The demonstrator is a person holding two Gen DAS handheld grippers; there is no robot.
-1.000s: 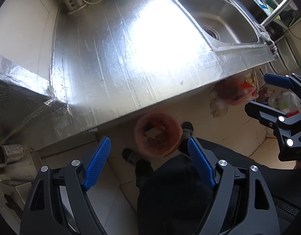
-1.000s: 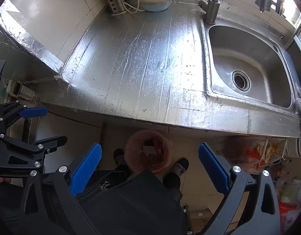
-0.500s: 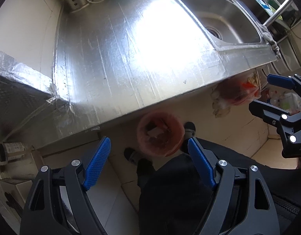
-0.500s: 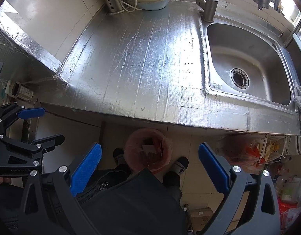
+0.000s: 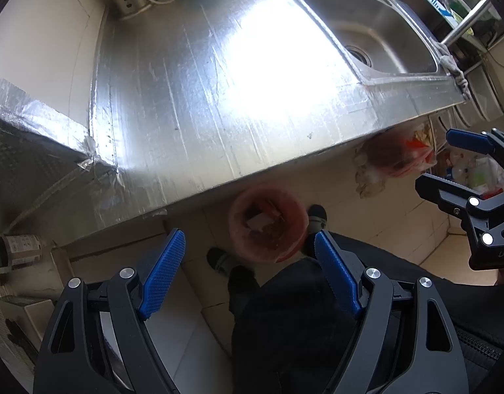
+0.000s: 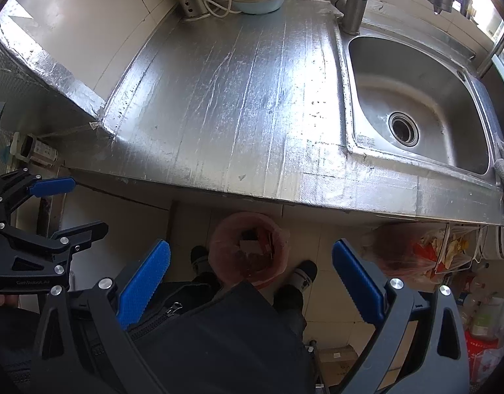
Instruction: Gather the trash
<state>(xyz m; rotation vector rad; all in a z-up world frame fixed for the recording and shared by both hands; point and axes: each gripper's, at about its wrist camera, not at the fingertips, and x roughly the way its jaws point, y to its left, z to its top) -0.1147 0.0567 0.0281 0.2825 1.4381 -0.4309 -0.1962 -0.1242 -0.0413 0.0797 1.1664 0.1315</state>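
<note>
Both grippers hang above the floor at the front edge of the foil-covered counter (image 6: pixel 238 105). The left gripper (image 5: pixel 248 275) stands with jaws wide apart and nothing between the blue pads. The right gripper (image 6: pixel 252 279) is likewise spread wide and empty. The red-lined trash bin (image 6: pixel 250 251) sits on the tiled floor below the counter edge, between the person's shoes (image 6: pixel 304 274), with scraps inside. The sink (image 6: pixel 416 105) lies to the right.
</note>
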